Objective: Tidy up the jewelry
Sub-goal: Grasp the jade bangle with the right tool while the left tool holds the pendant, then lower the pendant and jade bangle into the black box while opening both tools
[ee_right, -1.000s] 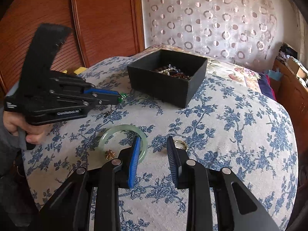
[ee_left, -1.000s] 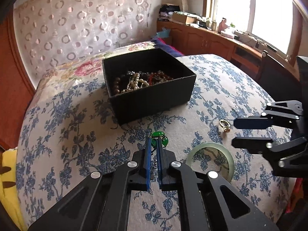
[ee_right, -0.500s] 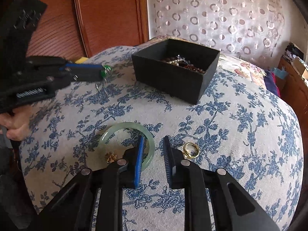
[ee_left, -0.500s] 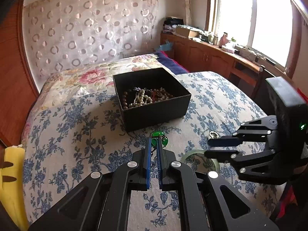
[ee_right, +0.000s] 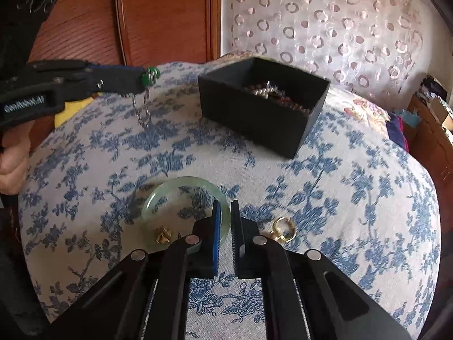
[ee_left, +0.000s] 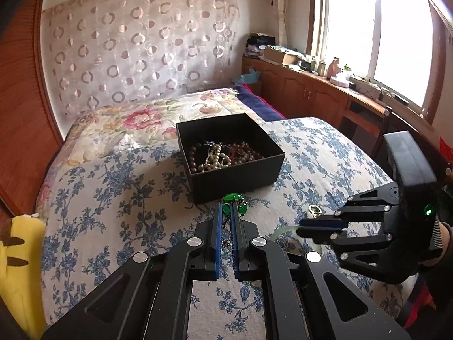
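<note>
My left gripper (ee_left: 226, 208) is shut on a green pendant necklace (ee_left: 232, 200), held in the air in front of the black jewelry box (ee_left: 237, 176); its chain (ee_right: 143, 112) hangs down in the right wrist view. The box (ee_right: 256, 119) holds several bead necklaces (ee_left: 223, 157). My right gripper (ee_right: 225, 208) is closed on the right rim of a pale green jade bangle (ee_right: 172, 187) lying on the floral bedspread. A gold ring (ee_right: 281, 228) lies just right of it, and a small gold charm (ee_right: 162, 233) lies inside the bangle.
The bed has a blue-floral cover (ee_left: 113, 198) with a pink-floral quilt (ee_left: 136, 119) behind the box. A yellow plush toy (ee_left: 19, 255) sits at the left edge. A wooden headboard (ee_right: 158, 17) and a window-side cabinet (ee_left: 311, 90) border the bed.
My left gripper has lifted the green pendant higher, toward the box. My right gripper has lowered onto the bangle's rim and its jaws have narrowed from open to gripping it.
</note>
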